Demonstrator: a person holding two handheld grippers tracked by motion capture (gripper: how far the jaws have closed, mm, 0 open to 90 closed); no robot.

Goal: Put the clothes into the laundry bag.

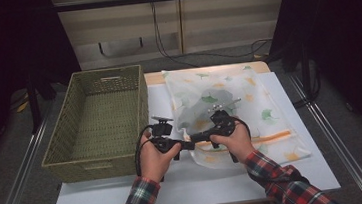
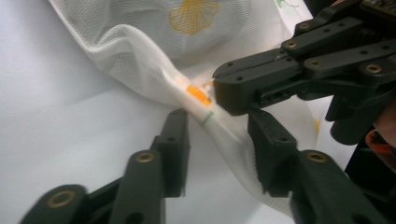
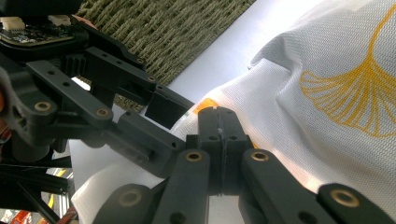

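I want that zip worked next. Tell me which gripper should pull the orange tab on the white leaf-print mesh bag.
Left. The left gripper stands open astride the bag's seam beside the orange zip tab, while the right gripper is clamped shut on the white leaf-print mesh bag.

White mesh bag (image 1: 229, 102): yellow-green leaf print, orange zip; olive wicker basket (image 1: 98, 122); black tongs (image 1: 185, 144).
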